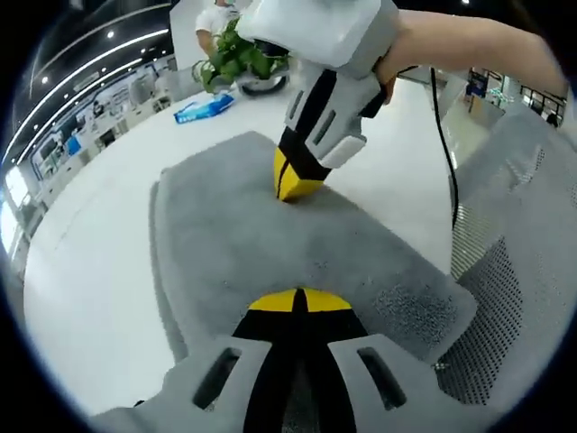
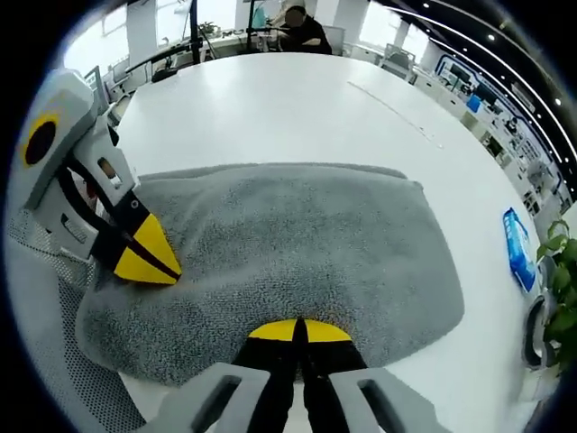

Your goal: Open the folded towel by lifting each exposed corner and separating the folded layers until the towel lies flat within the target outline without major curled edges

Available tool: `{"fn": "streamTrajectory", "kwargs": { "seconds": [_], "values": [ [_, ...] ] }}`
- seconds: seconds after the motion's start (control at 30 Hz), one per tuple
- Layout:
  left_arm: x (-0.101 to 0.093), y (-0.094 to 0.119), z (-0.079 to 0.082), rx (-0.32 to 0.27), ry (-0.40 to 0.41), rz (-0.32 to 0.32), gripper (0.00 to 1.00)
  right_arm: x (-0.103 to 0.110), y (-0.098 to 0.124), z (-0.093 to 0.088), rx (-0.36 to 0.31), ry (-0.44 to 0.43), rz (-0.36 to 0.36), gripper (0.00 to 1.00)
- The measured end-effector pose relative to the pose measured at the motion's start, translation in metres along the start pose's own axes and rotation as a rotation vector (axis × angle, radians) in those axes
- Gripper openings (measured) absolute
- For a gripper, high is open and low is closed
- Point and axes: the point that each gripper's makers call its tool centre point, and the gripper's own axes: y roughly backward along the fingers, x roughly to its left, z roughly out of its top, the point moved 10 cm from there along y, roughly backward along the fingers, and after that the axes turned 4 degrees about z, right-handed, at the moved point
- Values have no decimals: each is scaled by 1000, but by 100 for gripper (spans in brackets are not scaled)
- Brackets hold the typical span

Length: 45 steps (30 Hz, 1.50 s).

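Observation:
A grey towel [image 1: 225, 244] lies spread on the white table [image 1: 90, 271], still doubled, with a second layer showing along its left edge. My left gripper [image 1: 297, 302] is shut, its yellow tips low over the towel's near part. My right gripper [image 1: 293, 183] comes down from above, shut, tips touching the towel's middle. In the right gripper view the towel [image 2: 297, 234] stretches across the table [image 2: 270, 108]. There my right gripper [image 2: 299, 331] sits shut near its close edge, and the left gripper [image 2: 144, 254] touches the towel's left end. I cannot see any pinched fabric.
A mesh chair [image 1: 523, 262] stands close on the right, also seen as the chair [image 2: 45, 298]. A blue packet [image 1: 203, 108] and a potted plant [image 1: 236, 56] sit beyond the towel. A black cable [image 1: 446, 135] hangs from the right gripper. A person [image 2: 302, 27] sits far off.

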Motion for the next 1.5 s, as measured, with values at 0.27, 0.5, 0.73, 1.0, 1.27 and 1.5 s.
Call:
{"fn": "streamTrajectory", "kwargs": {
  "seconds": [0.27, 0.5, 0.73, 1.0, 1.27, 1.5],
  "values": [
    [-2, -2, 2, -12, -6, -12, 0, -7, -1, 5, 13, 21, 28, 0],
    [-4, -4, 3, -18, 9, -21, 0, -10, -3, 7, 14, 39, 29, 0],
    [-4, -5, 4, -31, 22, -38, 0, -13, -5, 13, 40, 59, 31, 0],
    [-3, -8, 5, -38, 45, -51, 0, -17, -8, 18, 59, 46, 41, 0],
    [-3, -9, 5, -46, 58, -59, 0, -14, -10, 24, 74, 115, 2, 0],
    [-3, -9, 4, -50, 62, -62, 0, -16, -11, 25, 81, 128, 1, 0]
  ]
}}
